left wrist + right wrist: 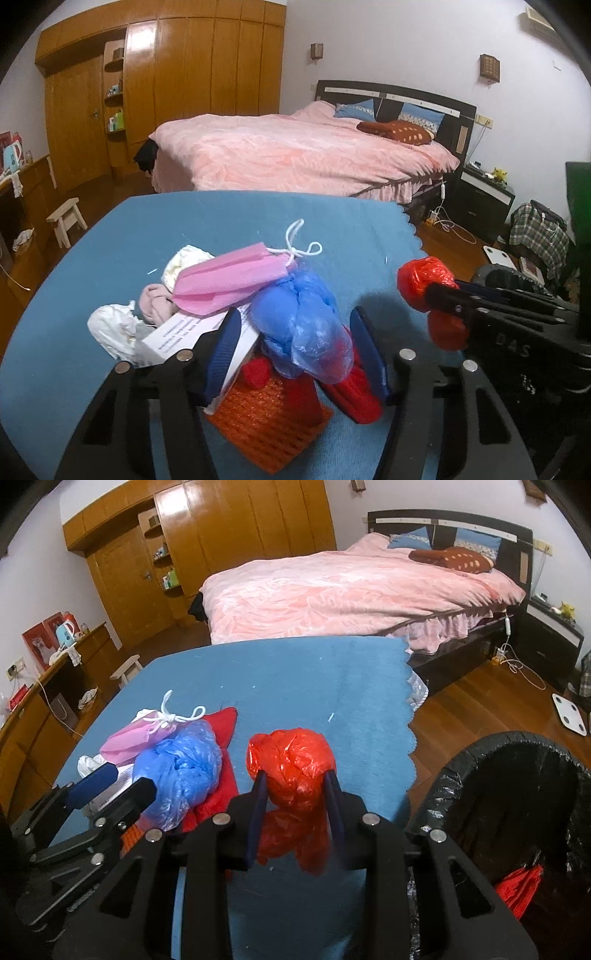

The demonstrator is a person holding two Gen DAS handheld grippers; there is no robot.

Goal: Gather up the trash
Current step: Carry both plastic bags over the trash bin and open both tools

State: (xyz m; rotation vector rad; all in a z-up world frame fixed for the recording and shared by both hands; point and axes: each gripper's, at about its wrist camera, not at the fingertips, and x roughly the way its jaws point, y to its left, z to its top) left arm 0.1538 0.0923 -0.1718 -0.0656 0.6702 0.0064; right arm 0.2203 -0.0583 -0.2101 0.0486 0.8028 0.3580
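Observation:
A pile of trash lies on the blue cloth (pixel 110 258): a crumpled blue plastic bag (pixel 303 325), a pink mask with white strings (pixel 229 280), a white box (pixel 177 332), white tissue (pixel 110 328), red cloth (pixel 354 391) and orange mesh (pixel 266 424). My left gripper (pixel 295 350) is open, its fingers on either side of the blue bag (pixel 181 768). My right gripper (pixel 295 801) is shut on a crumpled red plastic bag (pixel 291 771), held above the cloth; it also shows in the left wrist view (pixel 424 280).
A black-lined trash bin (pixel 454 775) stands at the right of the table, with something red inside (pixel 517 890). Behind are a bed with pink bedding (pixel 351 590), wooden wardrobes (pixel 166 92), a white stool (pixel 66 218) and a nightstand (pixel 484 192).

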